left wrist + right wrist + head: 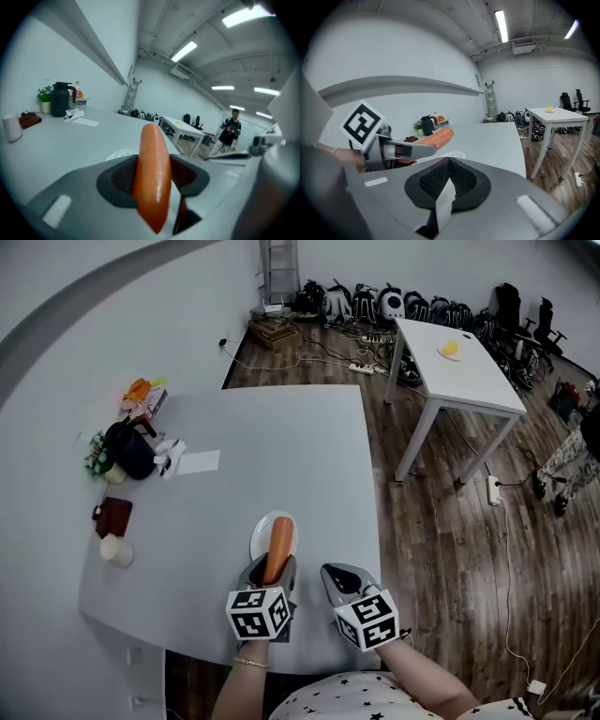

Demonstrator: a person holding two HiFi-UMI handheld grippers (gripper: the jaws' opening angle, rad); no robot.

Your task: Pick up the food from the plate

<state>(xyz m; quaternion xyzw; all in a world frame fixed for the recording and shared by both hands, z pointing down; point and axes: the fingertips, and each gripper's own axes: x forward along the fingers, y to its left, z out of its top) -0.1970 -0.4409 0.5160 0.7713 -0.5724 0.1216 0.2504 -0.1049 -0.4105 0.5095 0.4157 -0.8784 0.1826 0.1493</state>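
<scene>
An orange-red sausage (277, 549) sticks out forward from my left gripper (272, 564), whose jaws are shut on its near end. It hangs just over the small white plate (257, 538) near the grey table's front edge. In the left gripper view the sausage (152, 173) stands between the dark pads, with the plate (119, 153) behind it. My right gripper (339, 572) rests beside it on the right, jaws shut with nothing in them. From the right gripper view (449, 161) the sausage (436, 137) and left gripper (401, 150) show at left, above the plate (457, 154).
At the grey table's left side stand a black kettle (131, 451), a sheet of paper (199, 462), a brown wallet (113, 517) and a white cup (116, 550). A white table (459, 367) with a yellow thing (451, 349) stands to the right. A person (229, 131) stands far off.
</scene>
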